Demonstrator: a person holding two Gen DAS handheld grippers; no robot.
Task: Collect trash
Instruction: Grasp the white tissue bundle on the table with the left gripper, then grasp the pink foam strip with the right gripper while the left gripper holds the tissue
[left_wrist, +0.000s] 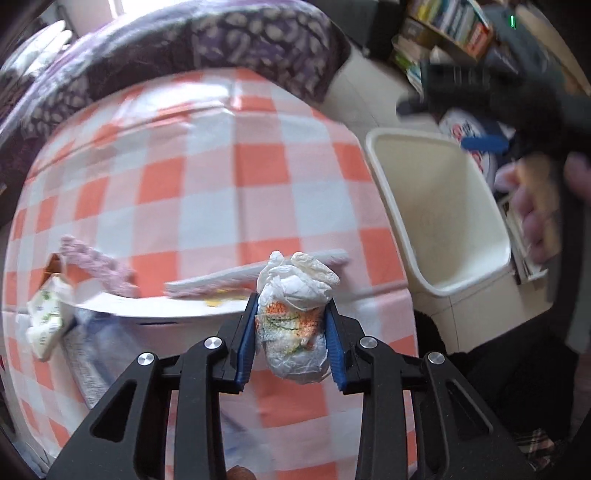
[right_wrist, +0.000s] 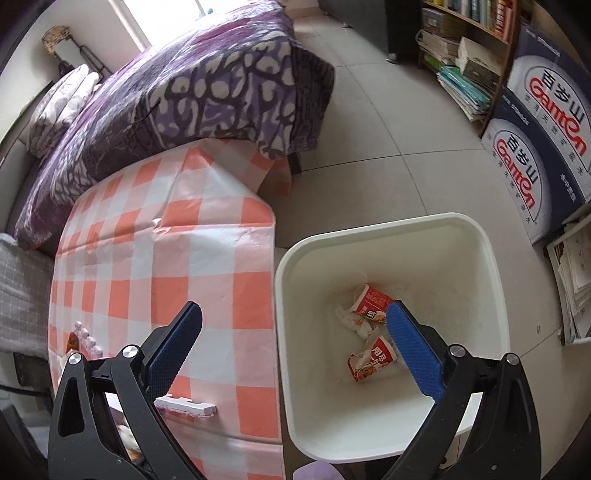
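My left gripper (left_wrist: 291, 332) is shut on a crumpled white wrapper with orange and green print (left_wrist: 293, 317), held above the checkered table (left_wrist: 236, 166). The white trash bin (left_wrist: 436, 210) stands on the floor to the right of the table. My right gripper (right_wrist: 291, 347) is open and empty, hovering over the bin's near left rim (right_wrist: 284, 332); it also shows blurred in the left wrist view (left_wrist: 480, 142). Inside the bin lie red and white snack wrappers (right_wrist: 371, 354) and crumpled paper (right_wrist: 351, 321).
On the table lie a white flat strip (left_wrist: 255, 275), a pink knitted piece (left_wrist: 96, 262), a small green-printed packet (left_wrist: 46, 317) and a white board (left_wrist: 155, 306). A purple-covered bed (right_wrist: 184, 85) is behind. Bookshelves (right_wrist: 465, 48) and Ganten boxes (right_wrist: 543, 147) stand right.
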